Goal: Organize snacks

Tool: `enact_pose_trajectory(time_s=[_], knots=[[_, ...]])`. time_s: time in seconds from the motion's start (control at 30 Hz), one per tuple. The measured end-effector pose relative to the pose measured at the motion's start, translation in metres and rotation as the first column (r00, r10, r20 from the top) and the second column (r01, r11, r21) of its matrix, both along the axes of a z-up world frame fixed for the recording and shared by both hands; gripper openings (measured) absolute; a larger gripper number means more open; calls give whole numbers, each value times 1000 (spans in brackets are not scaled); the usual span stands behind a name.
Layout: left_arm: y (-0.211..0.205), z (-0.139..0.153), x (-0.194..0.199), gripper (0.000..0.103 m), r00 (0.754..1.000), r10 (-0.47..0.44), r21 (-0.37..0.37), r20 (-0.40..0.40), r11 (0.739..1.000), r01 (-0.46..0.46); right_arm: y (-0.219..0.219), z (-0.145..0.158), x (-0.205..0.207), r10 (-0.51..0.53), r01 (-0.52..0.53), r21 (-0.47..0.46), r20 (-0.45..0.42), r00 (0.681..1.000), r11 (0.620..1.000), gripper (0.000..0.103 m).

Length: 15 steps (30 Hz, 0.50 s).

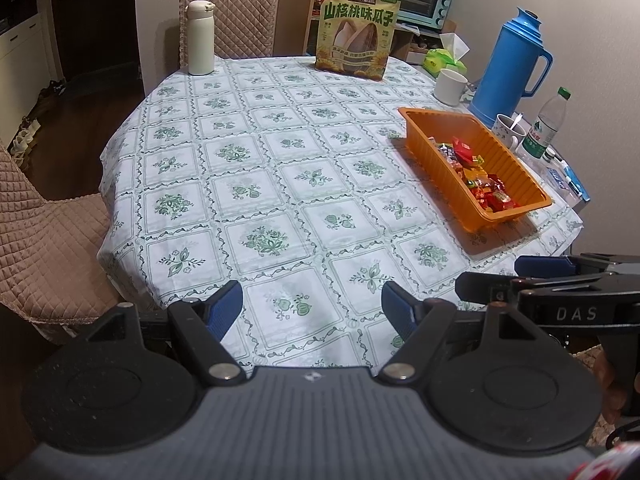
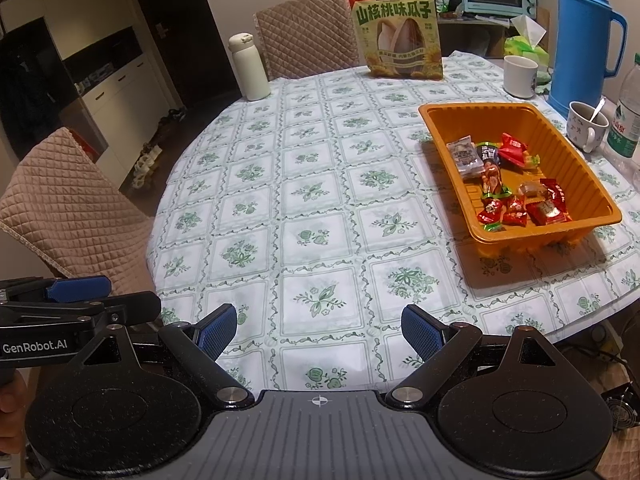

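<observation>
An orange plastic tray (image 1: 432, 132) (image 2: 560, 128) sits on the right side of the round table and holds several small wrapped snacks (image 1: 480, 182) (image 2: 512, 184), mostly red. A large green bag of sunflower seeds (image 1: 356, 36) (image 2: 398, 32) stands upright at the far edge. My left gripper (image 1: 312, 310) hovers open over the table's near edge, nothing between its blue pads. My right gripper (image 2: 318, 330) is open too and holds nothing, near the same edge. Each gripper shows at the side of the other's view.
A white flask (image 1: 200, 38) (image 2: 248, 68) stands at the far left. At the right are a blue thermos jug (image 1: 508, 68) (image 2: 580, 36), two mugs (image 1: 450, 86) (image 2: 586, 124), a water bottle (image 1: 550, 124) and tissues (image 1: 444, 60). Quilted chairs (image 1: 44, 236) (image 2: 76, 204) ring the green-patterned tablecloth (image 1: 280, 184) (image 2: 320, 200).
</observation>
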<state>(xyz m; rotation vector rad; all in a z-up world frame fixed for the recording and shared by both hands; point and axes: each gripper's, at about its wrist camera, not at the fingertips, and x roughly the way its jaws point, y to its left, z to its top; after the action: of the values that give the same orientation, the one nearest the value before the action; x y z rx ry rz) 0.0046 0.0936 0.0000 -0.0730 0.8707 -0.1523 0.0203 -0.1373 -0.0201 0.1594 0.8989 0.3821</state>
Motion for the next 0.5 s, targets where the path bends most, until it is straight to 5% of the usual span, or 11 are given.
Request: enact_pose_trajectory(time_s=[0.5], knots=[[2,0,2,75,999,-35,-11,8,999,35,1,3,-4,-30,30,-7,6,1000,1000,89]])
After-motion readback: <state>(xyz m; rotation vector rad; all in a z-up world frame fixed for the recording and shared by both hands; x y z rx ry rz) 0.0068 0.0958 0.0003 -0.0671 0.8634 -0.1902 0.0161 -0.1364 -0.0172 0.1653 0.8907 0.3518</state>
